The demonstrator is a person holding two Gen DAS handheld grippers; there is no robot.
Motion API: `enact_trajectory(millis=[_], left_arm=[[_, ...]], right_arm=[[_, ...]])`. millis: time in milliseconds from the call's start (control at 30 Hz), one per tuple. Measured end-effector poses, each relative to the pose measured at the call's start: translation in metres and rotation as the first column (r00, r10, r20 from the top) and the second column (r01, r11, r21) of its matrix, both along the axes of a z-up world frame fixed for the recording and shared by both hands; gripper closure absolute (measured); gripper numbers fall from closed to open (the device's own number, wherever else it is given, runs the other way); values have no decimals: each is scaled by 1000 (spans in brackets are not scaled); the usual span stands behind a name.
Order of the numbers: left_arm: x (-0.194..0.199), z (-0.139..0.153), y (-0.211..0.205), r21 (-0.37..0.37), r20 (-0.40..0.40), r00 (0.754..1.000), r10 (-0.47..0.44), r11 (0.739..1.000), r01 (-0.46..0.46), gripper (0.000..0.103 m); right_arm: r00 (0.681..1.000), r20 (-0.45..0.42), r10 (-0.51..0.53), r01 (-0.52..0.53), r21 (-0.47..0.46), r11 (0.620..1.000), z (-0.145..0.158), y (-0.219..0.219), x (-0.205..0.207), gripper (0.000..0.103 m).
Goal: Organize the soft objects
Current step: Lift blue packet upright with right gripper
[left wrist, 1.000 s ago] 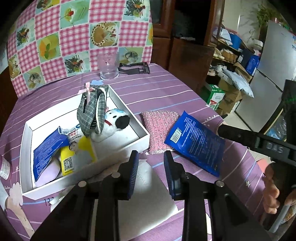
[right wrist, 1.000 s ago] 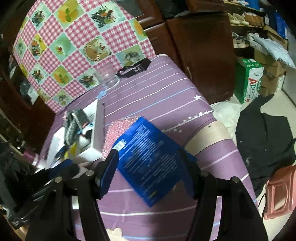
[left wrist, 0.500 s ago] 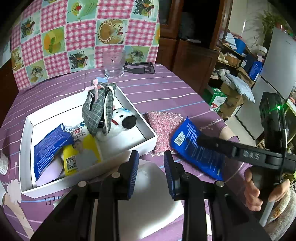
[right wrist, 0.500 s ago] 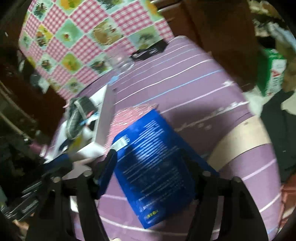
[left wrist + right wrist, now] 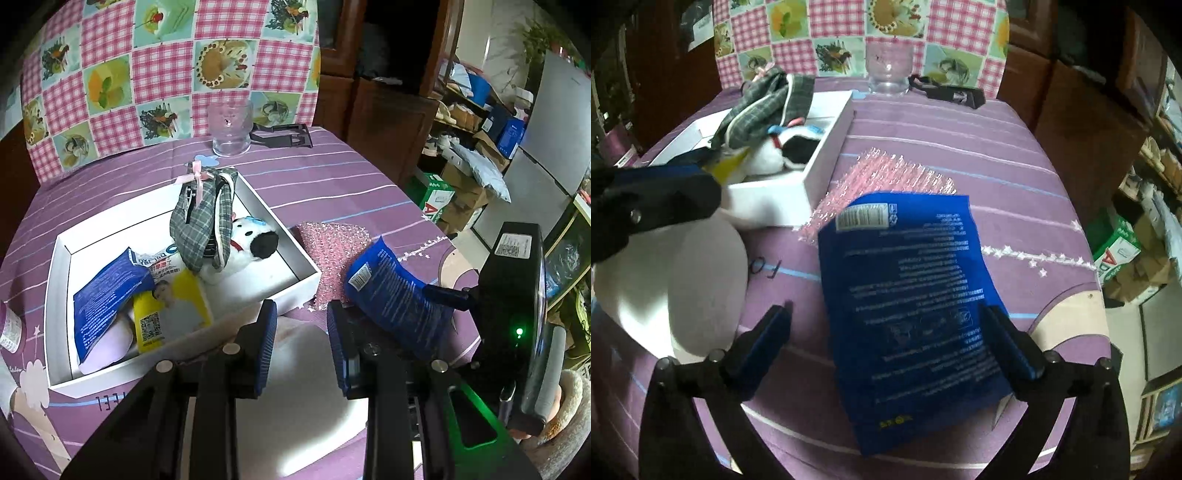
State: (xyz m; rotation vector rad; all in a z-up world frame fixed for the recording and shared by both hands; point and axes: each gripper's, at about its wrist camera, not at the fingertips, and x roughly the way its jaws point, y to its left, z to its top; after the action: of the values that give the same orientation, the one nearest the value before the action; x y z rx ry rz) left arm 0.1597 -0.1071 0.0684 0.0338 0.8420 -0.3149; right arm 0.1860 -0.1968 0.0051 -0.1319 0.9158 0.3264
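A blue soft packet lies on the purple tablecloth, partly over a pink glittery pad. My right gripper is open, its fingers on either side of the packet; whether they touch it I cannot tell. In the left wrist view the packet looks tilted up beside the pad. My left gripper is open and empty above a white soft pad. The white box holds a plush dog, a grey plaid pouch, a blue packet and a yellow packet.
A clear glass and a black stand sit at the table's far side. A checked chair back rises behind. The table's round edge drops off at the right, with boxes and clutter on the floor beyond.
My right gripper swung round over the blue packet and now straddles it from the near side. The packet's corner has tilted up. My left gripper lifted slightly and stayed open.
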Motion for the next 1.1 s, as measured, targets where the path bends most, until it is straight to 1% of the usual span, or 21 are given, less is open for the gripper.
enact_trajectory(millis=[100, 133, 167, 200, 233, 267, 300, 367, 400, 500, 567, 700, 733, 767, 800, 867, 967, 1100], left_arm=[[1, 0, 1, 0, 1, 1000, 2, 1000, -2, 76], [1, 0, 1, 0, 2, 1000, 3, 1000, -3, 76], [1, 1, 2, -1, 2, 1000, 5, 1000, -5, 76], [1, 1, 2, -2, 2, 1000, 7, 1000, -7, 76], [1, 1, 3, -2, 2, 1000, 10, 1000, -10, 76], [1, 1, 3, -3, 1, 1000, 11, 1000, -11, 76], [2, 1, 4, -3, 1, 1000, 11, 1000, -11, 76], [2, 1, 4, 0, 3, 1000, 13, 1000, -13, 76], [2, 1, 4, 1, 3, 1000, 14, 1000, -14, 76], [2, 1, 4, 3, 4, 1000, 15, 1000, -15, 76], [2, 1, 4, 6, 5, 1000, 15, 1000, -15, 76], [1, 2, 4, 9, 13, 1000, 16, 1000, -16, 76], [1, 2, 4, 10, 15, 1000, 16, 1000, -16, 76], [0, 3, 5, 12, 17, 1000, 15, 1000, -15, 76], [1, 4, 5, 13, 19, 1000, 16, 1000, -16, 76], [1, 5, 5, 14, 22, 1000, 15, 1000, -16, 76], [1, 5, 5, 15, 22, 1000, 15, 1000, -15, 76], [0, 4, 5, 15, 22, 1000, 14, 1000, -15, 76]], right_arm=[[999, -20, -28, 28, 12, 1000, -2, -9, 3, 1], [999, -21, -39, 39, 15, 999, -2, -12, 4, 5], [999, -17, -48, 48, 13, 999, -1, -13, 4, 11], [998, -15, -55, 55, 16, 998, -1, -15, 7, 14], [998, -12, -69, 69, 25, 997, 0, -20, 7, 21], [997, -13, -77, 78, 33, 996, 1, -22, 7, 25], [997, -20, -78, 79, 58, 995, 2, -24, 8, 26], [997, -28, -76, 79, 113, 990, 5, -30, 6, 32], [997, -29, -75, 78, 126, 989, 7, -31, 6, 34], [998, -17, -68, 70, 136, 988, 10, -30, 2, 41], [998, -6, -62, 63, 138, 988, 14, -28, -2, 49], [998, 3, -61, 60, 163, 985, 20, -29, -8, 58], [998, 2, -58, 56, 180, 982, 22, -30, -9, 70], [999, -5, -53, 52, 203, 978, 23, -32, -10, 80], [998, -10, -56, 56, 226, 972, 25, -34, -10, 80], [998, -10, -56, 57, 245, 968, 27, -37, -11, 90], [998, -16, -61, 63, 273, 960, 30, -38, -11, 94], [999, -14, -45, 47, 330, 943, 36, -40, -14, 96]])
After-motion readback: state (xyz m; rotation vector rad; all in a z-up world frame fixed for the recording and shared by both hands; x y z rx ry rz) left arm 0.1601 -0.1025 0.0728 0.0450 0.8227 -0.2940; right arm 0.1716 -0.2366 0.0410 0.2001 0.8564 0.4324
